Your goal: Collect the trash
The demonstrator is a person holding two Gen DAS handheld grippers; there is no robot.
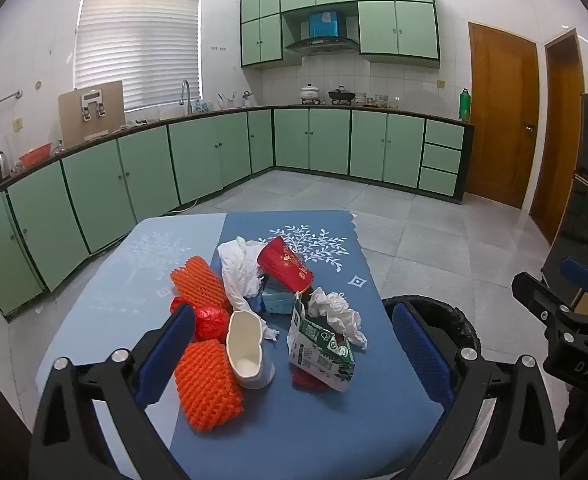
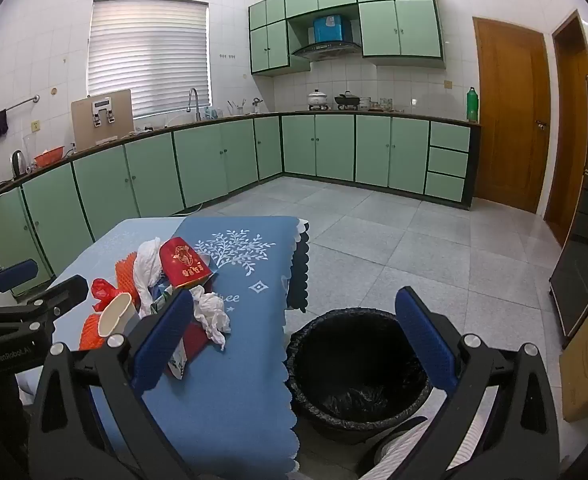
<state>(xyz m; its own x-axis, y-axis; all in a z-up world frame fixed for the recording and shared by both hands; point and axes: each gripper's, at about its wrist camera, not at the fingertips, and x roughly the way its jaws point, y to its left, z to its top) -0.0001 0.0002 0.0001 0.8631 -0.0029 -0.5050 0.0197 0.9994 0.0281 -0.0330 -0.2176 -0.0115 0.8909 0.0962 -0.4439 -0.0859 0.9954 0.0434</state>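
The left gripper (image 1: 294, 344) hangs over the near end of the table (image 1: 294, 432) with its blue-padded jaws spread wide and nothing between them. The right gripper (image 2: 294, 338) is likewise released and empty, one finger over the table edge, the other over the bin (image 2: 357, 364).

Between the left fingers lies the trash. Nearest is an orange foam net (image 1: 208, 384) touching a tipped white cup (image 1: 248, 346), with a torn green-and-white carton (image 1: 321, 352) just beside them. A crumpled tissue (image 1: 335, 312) rests against the carton's far side. Behind come a red bag (image 1: 210, 322), a second orange net (image 1: 200, 282), a larger white wad (image 1: 238, 268), a small blue box (image 1: 280, 300) and a red paper cup (image 1: 286, 266) lying on its side.

The right view shows what the left barely catches: the bin, lined with black plastic, stands on the floor (image 2: 393, 248) just beside the table's scalloped cloth edge (its inside looks dark, contents not readable). From there the pile is bunched at the left and partly hidden behind the gripper's left finger. Each view catches the other gripper at its margin.

Beyond are green cabinets (image 1: 198, 160) and a wooden door (image 2: 509, 112).
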